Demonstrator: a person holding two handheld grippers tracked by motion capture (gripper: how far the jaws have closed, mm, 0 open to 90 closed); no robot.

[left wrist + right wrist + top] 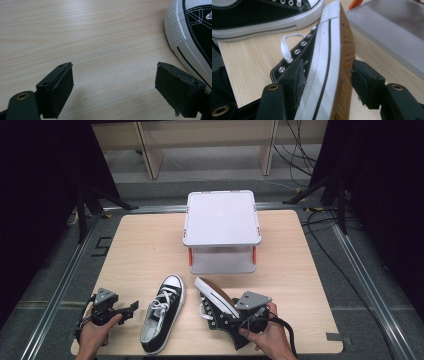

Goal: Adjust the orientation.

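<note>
In the high view two black canvas high-top sneakers with white toe caps lie in the lower middle of the frame on a pale wooden table (140,245); the left sneaker (162,312) stands upright on its sole, its long axis running from the bottom edge up and slightly right, toe toward the grey two-tier shelf (221,217) at the frame's centre; the right sneaker (216,302) is tipped on its side, toe pointing up and left, heel toward the lower right.

The right gripper (239,314) (held by a hand at the lower right) is closed across the tipped sneaker near its heel end; the right gripper view makes the hold plain: one pad presses the black canvas by the eyelets, the other sits at the brown sole (345,75), possibly a hair off it, the white rubber sidewall between them; that view also shows the tread's ribbing and a white lace (287,46) loop, which the high view is too small to resolve.

The left gripper (131,307) sits at the lower left, just beside the upright sneaker; its jaws are spread wide with bare wood between them; in the left gripper view the sneaker's textured toe cap (176,32) fills the upper right corner.
</note>
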